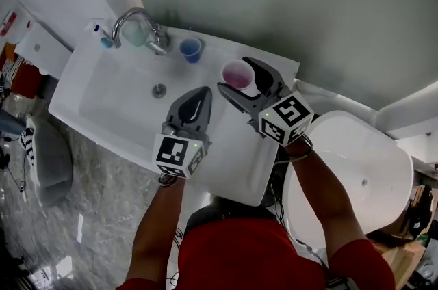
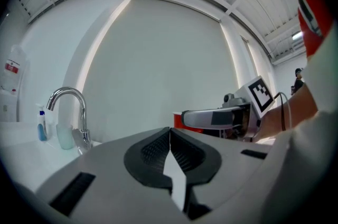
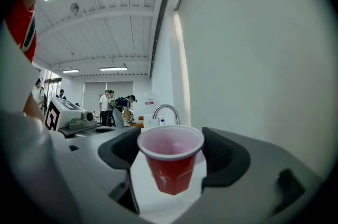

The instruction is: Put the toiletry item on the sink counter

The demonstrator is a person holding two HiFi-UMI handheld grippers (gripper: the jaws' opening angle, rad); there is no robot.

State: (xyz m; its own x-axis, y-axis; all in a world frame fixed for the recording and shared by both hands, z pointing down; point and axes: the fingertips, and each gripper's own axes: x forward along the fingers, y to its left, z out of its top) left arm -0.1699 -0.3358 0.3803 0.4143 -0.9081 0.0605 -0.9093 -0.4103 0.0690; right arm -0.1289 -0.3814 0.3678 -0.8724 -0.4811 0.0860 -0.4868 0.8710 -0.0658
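A red cup (image 1: 237, 74) (image 3: 171, 160) stands upright on the white sink counter (image 1: 236, 159), at the right of the basin. My right gripper (image 1: 235, 75) (image 3: 171, 150) is open, with one jaw on each side of the cup and the rim close to both pads. I cannot tell whether the pads touch it. My left gripper (image 1: 201, 93) (image 2: 170, 136) is shut and empty. It hovers over the basin's right edge, just left of the right gripper.
A blue cup (image 1: 191, 49) stands on the counter's back edge. The chrome faucet (image 1: 137, 18) (image 2: 71, 106) has a pale translucent cup (image 1: 134, 33) and a blue-capped tube (image 1: 102, 41) beside it. A white toilet (image 1: 356, 172) stands right of the counter. Several people stand far off in the right gripper view.
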